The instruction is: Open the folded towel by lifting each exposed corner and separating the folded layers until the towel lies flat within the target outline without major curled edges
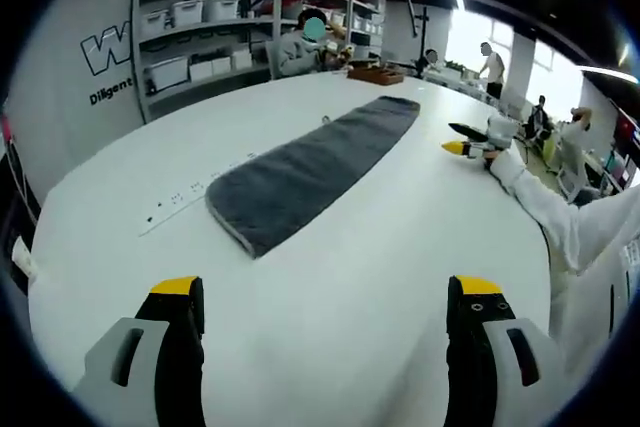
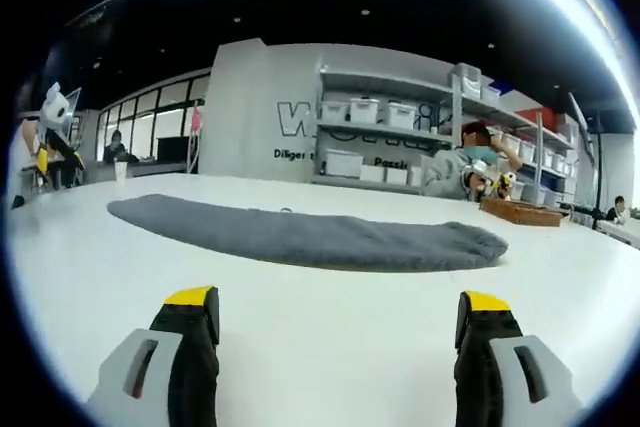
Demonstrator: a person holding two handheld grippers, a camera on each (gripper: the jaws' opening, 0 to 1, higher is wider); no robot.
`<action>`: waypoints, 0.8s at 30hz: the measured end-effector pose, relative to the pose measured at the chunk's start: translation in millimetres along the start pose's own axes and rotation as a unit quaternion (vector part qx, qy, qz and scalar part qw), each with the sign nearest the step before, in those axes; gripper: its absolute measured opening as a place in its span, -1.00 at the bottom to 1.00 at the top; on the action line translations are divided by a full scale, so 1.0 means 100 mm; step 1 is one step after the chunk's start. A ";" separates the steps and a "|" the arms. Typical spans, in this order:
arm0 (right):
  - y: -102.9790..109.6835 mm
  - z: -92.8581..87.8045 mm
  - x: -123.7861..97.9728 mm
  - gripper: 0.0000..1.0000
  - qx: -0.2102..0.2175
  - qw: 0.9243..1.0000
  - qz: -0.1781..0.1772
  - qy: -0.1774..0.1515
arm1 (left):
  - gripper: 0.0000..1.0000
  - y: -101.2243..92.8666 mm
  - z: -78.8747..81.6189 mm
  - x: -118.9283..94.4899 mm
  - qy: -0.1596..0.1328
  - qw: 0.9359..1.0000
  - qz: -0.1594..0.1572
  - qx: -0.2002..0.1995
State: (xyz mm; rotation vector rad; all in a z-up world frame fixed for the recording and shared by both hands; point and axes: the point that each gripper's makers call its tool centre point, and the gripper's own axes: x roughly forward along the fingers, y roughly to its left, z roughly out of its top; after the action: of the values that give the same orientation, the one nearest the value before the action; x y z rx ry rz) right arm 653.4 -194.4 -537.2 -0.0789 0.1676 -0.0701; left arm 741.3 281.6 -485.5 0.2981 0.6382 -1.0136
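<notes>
A dark grey towel (image 1: 315, 169) lies folded into a long strip on the white table (image 1: 370, 277), running from near left to far right in the left gripper view. My left gripper (image 1: 328, 297) is open, above bare table short of the towel's near end. The right gripper (image 1: 468, 139) enters from the right, held by a white-sleeved hand, beside the towel's far half; its jaws look apart. In the right gripper view the towel (image 2: 310, 232) stretches across the middle, and my right gripper (image 2: 340, 309) is open, a little short of it. The left gripper (image 2: 50, 152) shows small at far left.
A white power strip (image 1: 185, 197) lies on the table left of the towel. A wooden tray (image 1: 376, 74) and seated people are at the far end. Shelves with white bins (image 1: 195, 42) line the back wall. A person's sleeve (image 1: 570, 227) reaches in from the right.
</notes>
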 end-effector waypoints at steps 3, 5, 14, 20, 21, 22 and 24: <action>0.14 -0.01 -0.07 0.99 0.000 1.000 0.006 0.001 | 0.99 0.02 -0.03 0.02 0.003 1.000 -0.001 -0.005; 0.22 -0.02 -0.12 0.99 0.005 1.000 0.008 0.003 | 0.99 0.06 -0.01 0.03 -0.005 1.000 0.000 -0.007; 0.47 -0.02 -0.25 0.98 0.017 1.000 0.013 0.002 | 0.99 0.28 -0.06 0.49 -0.059 0.996 -0.037 -0.047; 0.48 -0.03 -0.24 0.98 0.011 1.000 0.011 0.006 | 0.94 0.33 -0.08 0.75 -0.114 0.990 -0.065 -0.040; 0.48 -0.03 -0.25 0.98 0.012 1.000 0.011 0.006 | 0.93 0.32 -0.09 0.78 -0.120 0.989 -0.075 -0.048; 0.48 -0.03 -0.25 0.97 0.013 1.000 0.011 0.006 | 0.90 0.32 -0.09 0.80 -0.131 0.987 -0.081 -0.044; 0.48 -0.03 -0.25 0.96 0.013 1.000 0.009 0.006 | 0.82 0.35 -0.09 0.83 -0.141 0.986 -0.080 -0.036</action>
State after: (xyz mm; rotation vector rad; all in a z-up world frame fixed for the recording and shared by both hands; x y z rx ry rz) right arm 631.0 -145.4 -539.9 -0.0517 0.1802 -0.0545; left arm 799.2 246.9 -545.9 0.0380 0.4452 -1.1596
